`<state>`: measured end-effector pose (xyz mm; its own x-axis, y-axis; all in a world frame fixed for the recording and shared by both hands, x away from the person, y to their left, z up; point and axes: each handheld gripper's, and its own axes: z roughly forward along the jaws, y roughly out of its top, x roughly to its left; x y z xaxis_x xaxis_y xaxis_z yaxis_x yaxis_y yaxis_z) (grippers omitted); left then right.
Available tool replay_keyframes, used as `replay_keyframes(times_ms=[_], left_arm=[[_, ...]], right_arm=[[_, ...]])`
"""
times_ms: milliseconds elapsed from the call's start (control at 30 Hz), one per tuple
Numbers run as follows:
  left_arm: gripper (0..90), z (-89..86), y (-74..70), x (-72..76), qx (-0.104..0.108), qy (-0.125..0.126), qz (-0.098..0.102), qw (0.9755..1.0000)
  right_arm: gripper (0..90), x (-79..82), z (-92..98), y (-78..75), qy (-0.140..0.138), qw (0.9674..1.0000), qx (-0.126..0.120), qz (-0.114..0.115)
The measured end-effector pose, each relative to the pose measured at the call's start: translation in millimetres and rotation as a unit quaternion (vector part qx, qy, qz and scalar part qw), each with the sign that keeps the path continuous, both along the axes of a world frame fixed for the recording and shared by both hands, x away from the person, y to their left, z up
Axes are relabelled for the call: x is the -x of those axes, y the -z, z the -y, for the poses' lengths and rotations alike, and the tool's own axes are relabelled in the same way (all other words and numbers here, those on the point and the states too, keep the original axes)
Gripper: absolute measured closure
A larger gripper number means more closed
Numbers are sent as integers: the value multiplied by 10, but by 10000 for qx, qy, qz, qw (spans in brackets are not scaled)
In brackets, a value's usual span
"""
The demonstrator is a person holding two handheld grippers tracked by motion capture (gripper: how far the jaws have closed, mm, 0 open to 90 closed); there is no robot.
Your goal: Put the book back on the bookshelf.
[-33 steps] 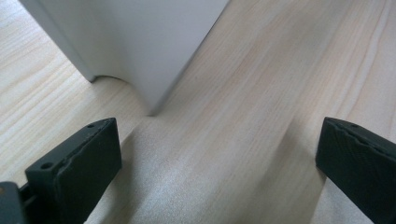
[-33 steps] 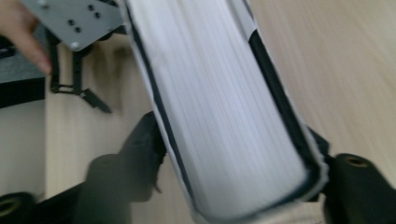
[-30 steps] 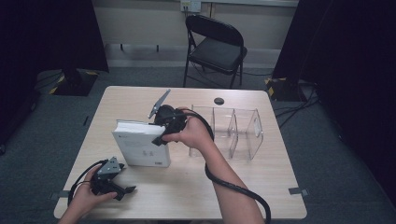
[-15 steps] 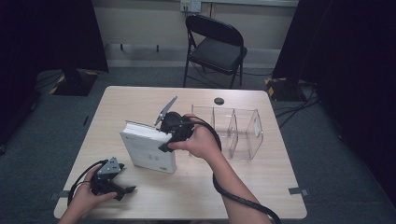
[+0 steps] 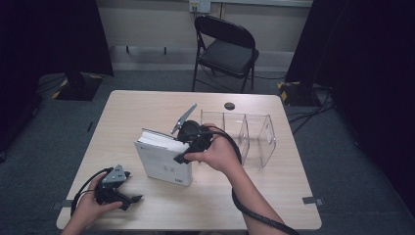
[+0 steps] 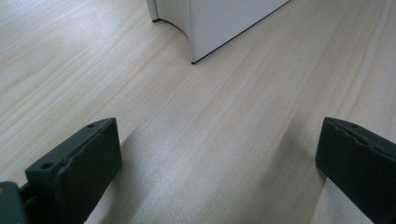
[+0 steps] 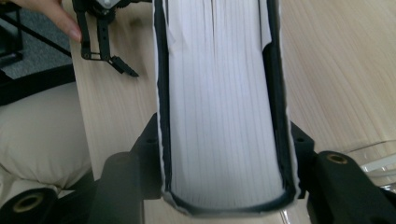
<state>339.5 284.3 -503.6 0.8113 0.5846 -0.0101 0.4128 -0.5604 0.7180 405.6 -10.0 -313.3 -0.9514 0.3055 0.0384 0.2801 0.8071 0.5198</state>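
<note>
At the near left corner of the bench point(image 5: 147, 105), the left hand-held gripper point(image 5: 128, 199) rests low in the person's hand, its jaws spread wide with bare wood between them. In the left gripper view a corner of the white book point(image 6: 219, 23) lies a little beyond the jaws, untouched. Toward the middle, the book point(image 5: 164, 159) is tilted up off the bench, page edges uppermost. The right hand-held gripper point(image 5: 180, 157) clasps it from its right side — one jaw on each cover in the right gripper view, where they have just eased apart a little yet still hug the book point(image 7: 219, 102). Just right of the hand stands a clear plastic divider rack point(image 5: 254, 139).
</note>
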Motion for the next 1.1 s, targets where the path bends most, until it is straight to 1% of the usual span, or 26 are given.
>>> replay_keyframes(times_ms=[67, 167, 233, 267, 367, 433, 467, 500, 533, 567, 633, 700, 767, 833, 867, 967, 1000, 1067, 1100], left_arm=[[0, 0, 0, 0, 3, -3, 0, 10000], [0, 0, 0, 0, 5, -4, 0, 10000], [0, 0, 0, 0, 3, -4, 0, 10000], [0, 0, 0, 0, 4, -4, 1, 10000], [0, 0, 0, 0, 3, 0, -1, 10000], [0, -1, -1, 0, 0, 0, -4, 10000], [0, -2, -3, 0, -6, 10, -15, 10000], [0, -2, -3, -1, -4, 8, -13, 10000], [0, -4, -4, -1, -13, 19, -13, 10000], [0, -3, -3, -1, -6, 13, -15, 10000], [0, -3, -4, -1, -13, 0, -4, 10000], [0, -1, -3, 0, -6, -3, -14, 10000], [0, -1, -4, 0, -6, 0, -20, 10000], [0, -1, -4, 0, -4, -2, -19, 10000], [0, -2, -5, -2, -20, -2, -1, 10000], [0, -3, -6, -2, -27, -2, 0, 10000], [0, -3, -6, -3, -28, 1, 5, 10000], [0, -2, -5, -3, -25, -3, 5, 10000], [0, -2, -5, -2, -26, -6, -1, 10000]], right_arm=[[446, -14, -17, 9, -36, 10000, -90, 18], [431, -26, -54, 18, -16, 10000, -83, 3], [417, -43, -109, 34, -35, 10000, -42, 45], [417, -54, -177, 52, -54, 9999, 87, 59], [416, -70, -219, 69, -34, 10000, 81, 37], [420, -84, -256, 82, -64, 9999, 110, -23], [419, -96, -273, 92, -65, 9999, 87, 4], [438, -98, -292, 94, -39, 9999, 90, -68], [431, -102, -307, 103, -118, 9999, 115, -38], [430, -103, -324, 114, -152, 9997, 162, 50], [434, -103, -348, 127, -127, 9997, 213, -23], [428, -113, -357, 138, -121, 9997, 199, -16], [426, -116, -365, 141, -37, 9998, 212, -54], [420, -126, -372, 149, -76, 9998, 202, -18], [418, -134, -377, 154, -38, 9998, 195, 18], [401, -134, -393, 162, 60, 9997, 243, -80], [397, -140, -404, 176, -8, 9998, 201, -85], [406, -132, -416, 179, 49, 9996, 216, -164], [412, -125, -419, 181, 12, 9996, 209, -191]])
